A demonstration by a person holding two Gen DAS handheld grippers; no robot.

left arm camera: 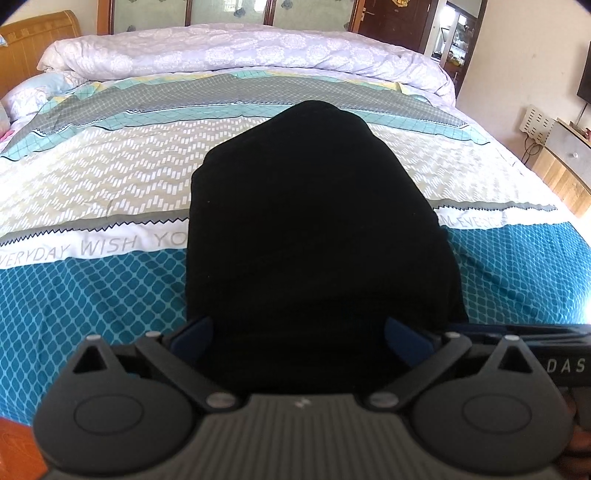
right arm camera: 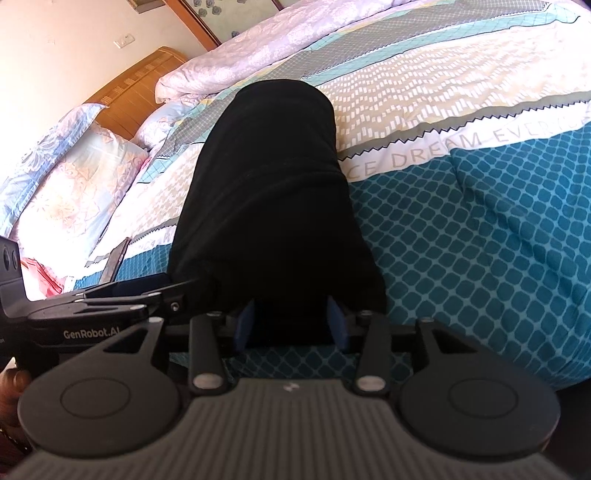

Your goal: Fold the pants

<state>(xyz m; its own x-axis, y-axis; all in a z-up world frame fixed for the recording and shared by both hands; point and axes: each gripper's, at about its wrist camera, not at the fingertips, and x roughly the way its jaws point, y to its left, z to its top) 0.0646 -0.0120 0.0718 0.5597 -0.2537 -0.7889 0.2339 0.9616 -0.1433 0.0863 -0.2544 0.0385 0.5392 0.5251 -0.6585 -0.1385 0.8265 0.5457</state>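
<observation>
A wide bed carries a patterned bedspread [left arm camera: 110, 280] with a teal lattice band nearest the camera, a white strip of grey lettering, then beige and grey-green bands beyond. A rolled lilac floral duvet [left arm camera: 236, 51] lies across the far side. A pale floral pillow [right arm camera: 74, 177] sits at the head end, by a woven tan wooden headboard [right arm camera: 133, 96]. A cream wall with a white socket plate [right arm camera: 123, 40] stands behind it. In the left wrist view, a light wooden cabinet [left arm camera: 565, 162] stands beside the bed, and a dark brown door [left arm camera: 399, 18] shows farther back.
</observation>
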